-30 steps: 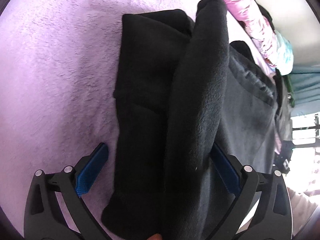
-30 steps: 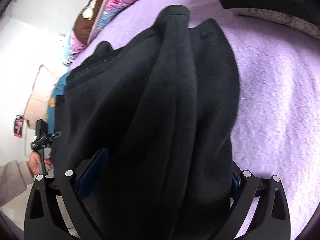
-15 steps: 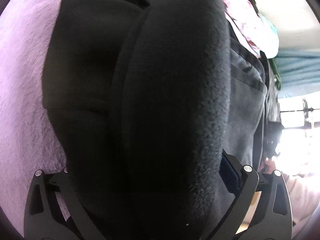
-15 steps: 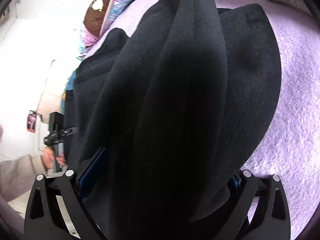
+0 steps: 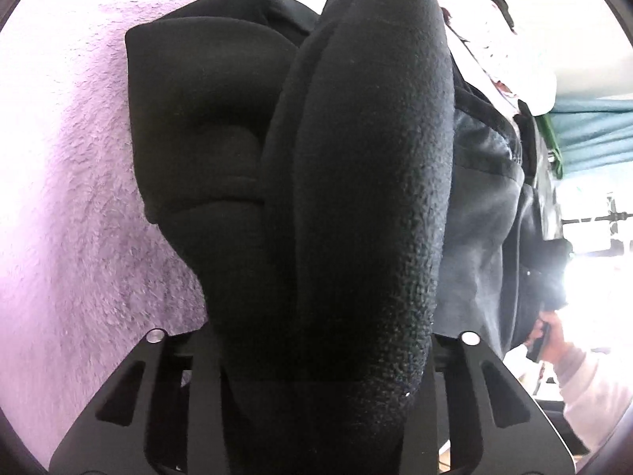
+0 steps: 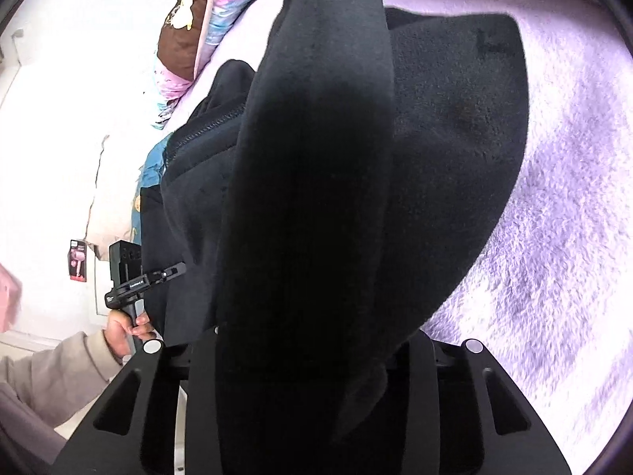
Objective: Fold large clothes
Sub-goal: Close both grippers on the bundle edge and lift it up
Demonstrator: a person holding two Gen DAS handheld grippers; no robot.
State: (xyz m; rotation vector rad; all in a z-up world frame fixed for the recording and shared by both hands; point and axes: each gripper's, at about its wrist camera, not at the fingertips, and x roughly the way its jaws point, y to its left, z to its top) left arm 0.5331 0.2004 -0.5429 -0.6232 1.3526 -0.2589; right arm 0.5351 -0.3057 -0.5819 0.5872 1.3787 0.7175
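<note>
Black fleece garment (image 5: 356, 198) clamped in both claws, over fuzzy lilac blanket (image 5: 79, 198).

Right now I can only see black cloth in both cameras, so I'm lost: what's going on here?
A person is folding a thick black fleece garment on a fuzzy lilac blanket. Both handheld tongs have just been closing on it: the left tongs squeeze a bunched fold, and the right tongs clamp another thick fold of the same garment. A pink patterned pillow lies farther back.
</note>
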